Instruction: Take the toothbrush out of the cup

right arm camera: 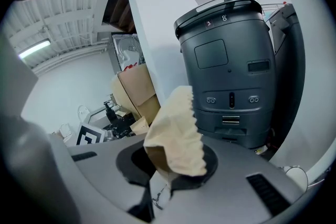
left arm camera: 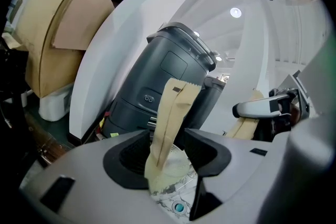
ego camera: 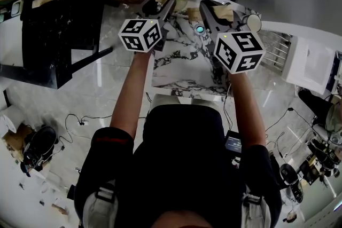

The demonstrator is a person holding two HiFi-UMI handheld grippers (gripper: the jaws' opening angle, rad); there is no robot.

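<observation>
At 9 o'clock in the left gripper view stands one cardboard box [left arm camera: 52, 55]. The head view shows two grippers over one marble table [ego camera: 179, 69], and each gripper carries one cube. The left gripper [ego camera: 175, 1] is at 11 o'clock, with the left marker cube [ego camera: 140, 34] just below it. Its jaws stand wide apart. One tape-wrapped finger [left arm camera: 170, 123] rises in the middle of its own view, and between the jaws is only the table. One small round teal thing [ego camera: 199, 29] lies on the table at 12 o'clock, between the two grippers. The right gripper [ego camera: 227, 10] is at 1 o'clock, above the right marker cube [ego camera: 239, 50]. Its taped fingers [right arm camera: 176, 134] lie together as one clump, and I see nothing held in them. One dark grey machine [right arm camera: 226, 60] stands behind. The toothbrush and the cup I cannot make out in any view.
</observation>
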